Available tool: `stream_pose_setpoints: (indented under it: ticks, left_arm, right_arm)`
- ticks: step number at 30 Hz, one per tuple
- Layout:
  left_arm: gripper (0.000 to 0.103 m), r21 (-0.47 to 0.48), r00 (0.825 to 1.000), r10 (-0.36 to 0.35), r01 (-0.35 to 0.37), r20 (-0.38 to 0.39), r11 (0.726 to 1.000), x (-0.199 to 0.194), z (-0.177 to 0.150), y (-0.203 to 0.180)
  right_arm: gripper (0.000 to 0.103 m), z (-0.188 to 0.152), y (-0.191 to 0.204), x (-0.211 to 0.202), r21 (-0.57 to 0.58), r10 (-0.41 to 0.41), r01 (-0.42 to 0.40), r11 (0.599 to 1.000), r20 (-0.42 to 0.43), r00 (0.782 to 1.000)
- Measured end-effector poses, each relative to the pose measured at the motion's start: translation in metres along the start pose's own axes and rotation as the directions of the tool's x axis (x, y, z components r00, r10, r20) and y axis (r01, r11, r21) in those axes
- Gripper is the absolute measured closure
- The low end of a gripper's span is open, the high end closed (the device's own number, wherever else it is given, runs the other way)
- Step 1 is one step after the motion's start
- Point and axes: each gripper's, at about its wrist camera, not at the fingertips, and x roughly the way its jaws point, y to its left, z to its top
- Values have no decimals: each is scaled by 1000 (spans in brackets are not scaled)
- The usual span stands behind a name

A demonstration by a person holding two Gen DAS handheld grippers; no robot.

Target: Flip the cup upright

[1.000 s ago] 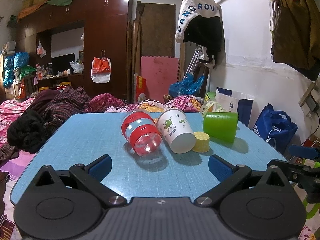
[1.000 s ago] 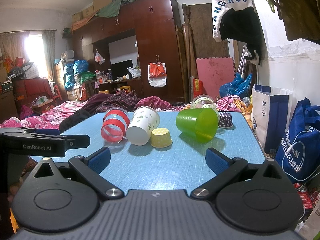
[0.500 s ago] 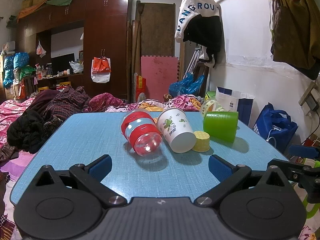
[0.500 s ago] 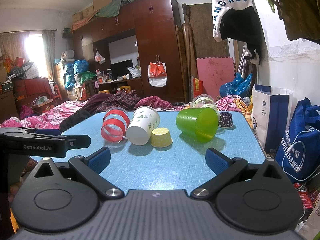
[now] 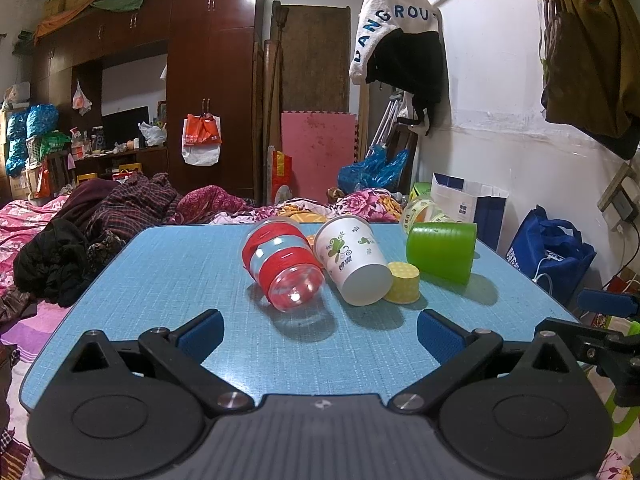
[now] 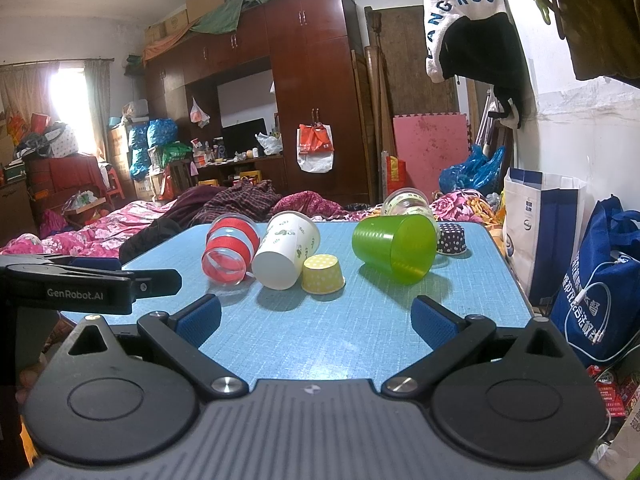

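Ref: white paper cup [image 5: 352, 264] [image 6: 286, 254], on its side mid-table [image 5: 168, 272]. Touching its L flank, red-banded clear cup [image 5: 282, 268]; at its R base, yellow cupcake liner [image 5: 402, 282]. We see no side gap there. Green cup [image 6: 394, 248] further R, apart. Table nearer us than white cup: bare.

On the bench [image 6: 360, 340], L to R: banded cup [image 6: 230, 250] on its side, paper cup [image 6: 286, 254] on its side touching it, small cupcake liner [image 6: 323, 274] upside down just beside the paper cup, then big tumbler [image 6: 394, 248] on its side, apart. Behind tumbler: dotted liner [image 6: 452, 239] & a clear cup [image 6: 406, 202] near bench's far edge. Both grippers sit at the near edge w/ fingers [image 6: 198, 318] spread, left gripper [image 5: 318, 330] before the banded cup, right gripper [image 6: 314, 320] before the liner.
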Motion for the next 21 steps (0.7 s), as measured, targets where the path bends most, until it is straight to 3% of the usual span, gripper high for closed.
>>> stream_pose_setpoints:
  ticks: [15,21]
  left_arm:
    - [0,-2,1000,-2,2,-7,1000,4,0,1]
    - [0,-8,1000,-16,16,-14,1000,11,-1,8]
  right_arm:
    - [1,-7,-6,7,20,1,-1,1000,-29,1000]
    - [1,24,-26,17,14,-3,2,1000,11,1000]
